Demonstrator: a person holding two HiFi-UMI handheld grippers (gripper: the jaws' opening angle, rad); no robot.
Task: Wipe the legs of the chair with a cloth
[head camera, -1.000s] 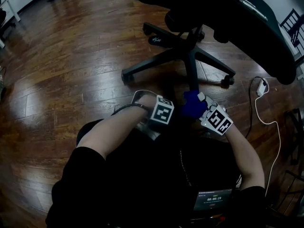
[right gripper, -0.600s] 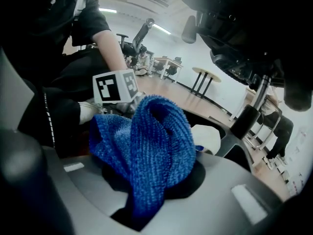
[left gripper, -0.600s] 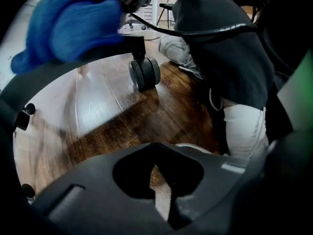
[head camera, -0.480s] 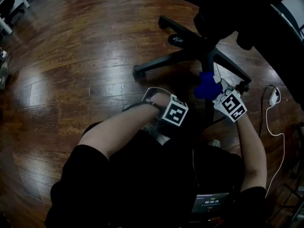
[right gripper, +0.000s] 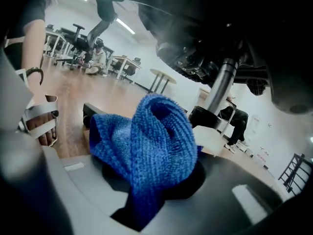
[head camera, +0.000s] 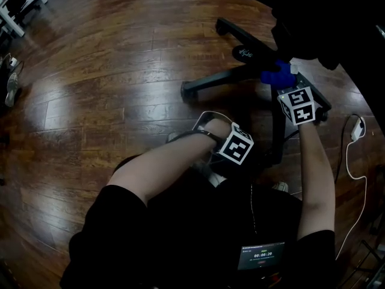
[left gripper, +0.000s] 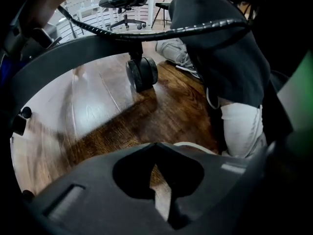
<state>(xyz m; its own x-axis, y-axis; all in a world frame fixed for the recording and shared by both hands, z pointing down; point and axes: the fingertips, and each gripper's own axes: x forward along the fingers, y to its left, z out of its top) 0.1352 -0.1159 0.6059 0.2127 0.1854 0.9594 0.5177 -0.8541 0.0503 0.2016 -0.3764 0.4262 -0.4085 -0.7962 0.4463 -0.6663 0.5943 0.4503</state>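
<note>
The black chair base [head camera: 264, 65] spreads several legs over the wooden floor. One leg [head camera: 219, 80] ends in a caster [head camera: 187, 90] at the left; another leg [head camera: 278, 134] runs toward me. My right gripper [head camera: 280, 78] is shut on a bunched blue cloth [head camera: 274, 75] and holds it at the hub of the base. In the right gripper view the cloth [right gripper: 146, 141] bulges out of the gripper [right gripper: 146, 195], just short of the chair column [right gripper: 222, 84]. My left gripper [left gripper: 155, 146] is shut and empty and points down at the floor near a caster [left gripper: 142, 73]. Its marker cube [head camera: 236, 148] sits by my knee.
The dark chair seat [head camera: 337, 17] overhangs the base at the upper right. A white cable [head camera: 355, 179] with an adapter [head camera: 358, 125] lies on the floor at the right. My sandalled foot [right gripper: 39, 119] stands left of the cloth. Office chairs [right gripper: 73, 38] and tables stand far behind.
My right gripper has carried the blue cloth away from my body, from beside the near leg up to the hub of the base. The left gripper has stayed put, shut.
</note>
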